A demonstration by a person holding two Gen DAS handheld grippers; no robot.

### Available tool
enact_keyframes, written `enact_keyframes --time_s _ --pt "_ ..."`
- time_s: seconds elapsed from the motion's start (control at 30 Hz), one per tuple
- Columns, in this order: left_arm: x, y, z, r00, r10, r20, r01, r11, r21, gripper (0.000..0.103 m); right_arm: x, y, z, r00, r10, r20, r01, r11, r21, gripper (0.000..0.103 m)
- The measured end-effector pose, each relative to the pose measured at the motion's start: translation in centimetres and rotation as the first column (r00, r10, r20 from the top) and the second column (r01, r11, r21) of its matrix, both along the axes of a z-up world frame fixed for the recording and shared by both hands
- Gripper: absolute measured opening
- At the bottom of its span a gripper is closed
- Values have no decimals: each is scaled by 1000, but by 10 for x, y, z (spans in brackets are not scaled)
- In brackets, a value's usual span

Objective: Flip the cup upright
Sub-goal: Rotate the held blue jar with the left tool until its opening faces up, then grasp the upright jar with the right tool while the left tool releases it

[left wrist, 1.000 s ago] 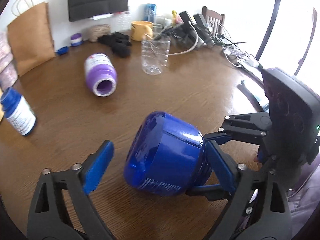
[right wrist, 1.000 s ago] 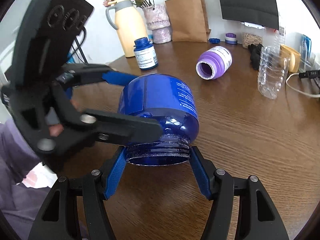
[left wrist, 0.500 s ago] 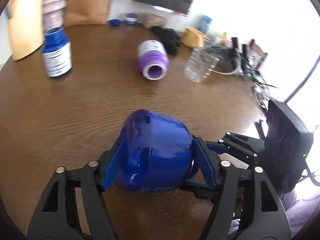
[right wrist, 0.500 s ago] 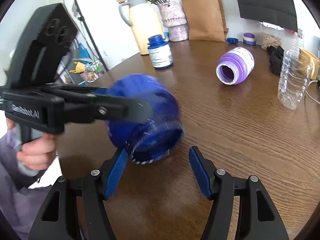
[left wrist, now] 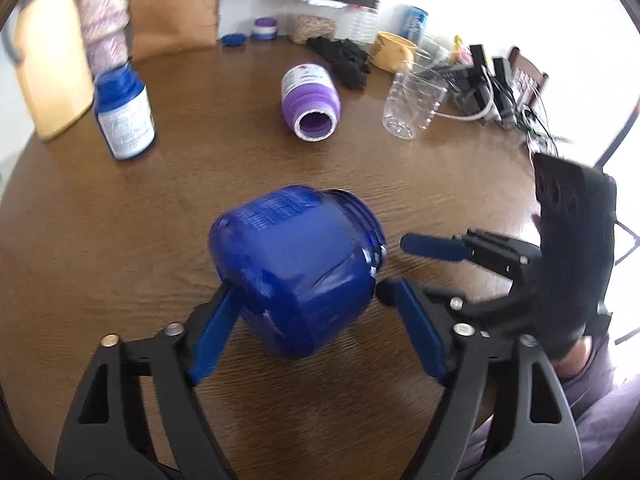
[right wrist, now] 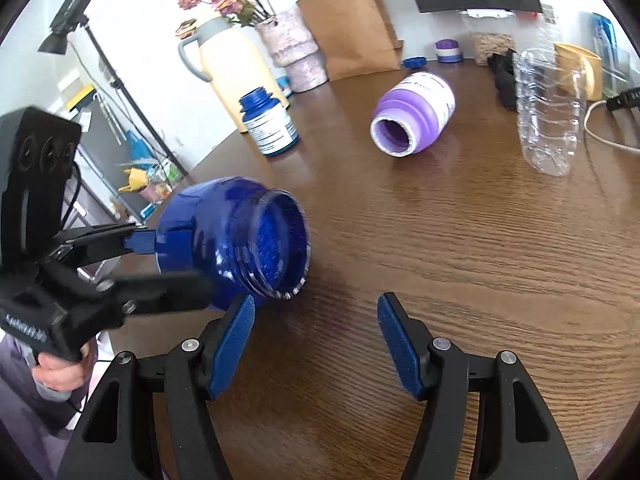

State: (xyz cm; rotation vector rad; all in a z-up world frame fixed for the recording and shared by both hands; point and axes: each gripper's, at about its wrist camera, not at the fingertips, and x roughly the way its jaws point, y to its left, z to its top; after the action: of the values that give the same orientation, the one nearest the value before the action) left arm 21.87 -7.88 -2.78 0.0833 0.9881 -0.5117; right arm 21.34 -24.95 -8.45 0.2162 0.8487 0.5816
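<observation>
Near the table's (left wrist: 120,240) front edge, the left tool (left wrist: 320,334) seems clenched on the base end of a translucent blue jar (left wrist: 296,268), though its right finger looks slightly clear of the wall. The jar tilts, threaded open mouth angled up toward the table's right side. With so loose a hold, it could slip and roll. To its right, the right tool (right wrist: 316,344) hangs released, holding nothing.

The blue cup (right wrist: 236,240) sat tilted above the worktop (right wrist: 460,264), mouth toward the right gripper (right wrist: 316,340), whose fingers (right wrist: 394,344) stood apart and empty just before it; the left gripper (right wrist: 160,260) clamped the cup's body from behind
</observation>
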Motion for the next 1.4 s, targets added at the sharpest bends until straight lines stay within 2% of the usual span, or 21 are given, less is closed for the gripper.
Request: enact_keyframes --time_s 0.1,0.17,0.2,0.3,0.33,0.37,0.4,0.43,0.47,0.5,0.6,0.8,0.87,0.93,0.97,1.03,1.1,1.17,1.3,1.33,1.4 --pt "-4 -8 11 989 -114 96 101 986 132 93 -1 -7 2 1000 -27 -8 28 999 28 68" --pt "-6 -17 17 959 -224 175 178 953 245 103 -3 -11 3 999 -43 -7 43 998 38 68" --pt "-5 -23 16 937 -293 193 229 927 296 103 -4 -13 4 999 -49 -6 49 998 41 68" --pt "6 -44 -3 866 -478 148 372 812 450 103 -6 -16 4 998 -67 -14 67 996 61 68" --pt "10 -51 -12 842 -523 132 398 768 502 103 -6 -16 3 997 -68 -19 70 995 65 68" --pt "15 -56 -20 825 -550 126 407 735 542 103 -6 -17 3 997 -72 -22 73 995 68 68" --pt "19 -57 -26 818 -564 116 415 717 560 103 -6 -17 2 997 -77 -26 79 995 66 68" --pt "25 -57 -31 819 -566 96 424 709 563 102 -7 -17 1 996 -81 -27 82 995 65 68" --pt "30 -55 -34 828 -555 80 426 716 553 95 -8 -18 1 996 -84 -27 86 994 68 68" --pt "35 -52 -33 841 -536 72 424 737 527 94 -8 -19 0 996 -88 -29 90 993 70 68" --pt "50 -44 -30 891 -451 53 387 815 432 94 -5 -23 -4 994 -100 -46 103 991 80 68" --pt "40 -31 -28 945 -319 78 281 910 306 94 2 -21 -1 993 -103 -60 108 989 102 68" --pt "28 -22 -27 965 -245 90 218 946 238 94 2 -23 3 993 -99 -69 109 982 156 68" --pt "16 -14 -23 975 -196 101 178 970 167 94 5 -25 4 991 -84 -104 108 961 254 68" --pt "10 -9 -20 980 -165 111 152 981 123 94 7 -26 3 988 -78 -132 115 946 302 75" --pt "1 -2 -15 982 -130 135 121 990 72 94 14 -24 -2 981 -36 -189 109 913 393 84" --pt "-13 5 -9 977 -111 182 108 994 26 94 20 -17 -8 971 11 -240 103 883 458 84" --pt "-23 7 -7 971 -116 209 115 993 21 94 24 -6 -13 960 73 -271 85 844 529 84" --pt "-29 9 -7 966 -135 221 139 990 -2 94 27 18 -11 945 177 -277 26 800 599 84" --pt "-31 10 -5 961 -137 242 143 990 -7 94 26 23 -10 941 189 -280 21 794 607 88" --pt "-33 10 -2 949 -146 279 154 988 -7 93 26 28 -11 936 197 -291 27 784 620 90"
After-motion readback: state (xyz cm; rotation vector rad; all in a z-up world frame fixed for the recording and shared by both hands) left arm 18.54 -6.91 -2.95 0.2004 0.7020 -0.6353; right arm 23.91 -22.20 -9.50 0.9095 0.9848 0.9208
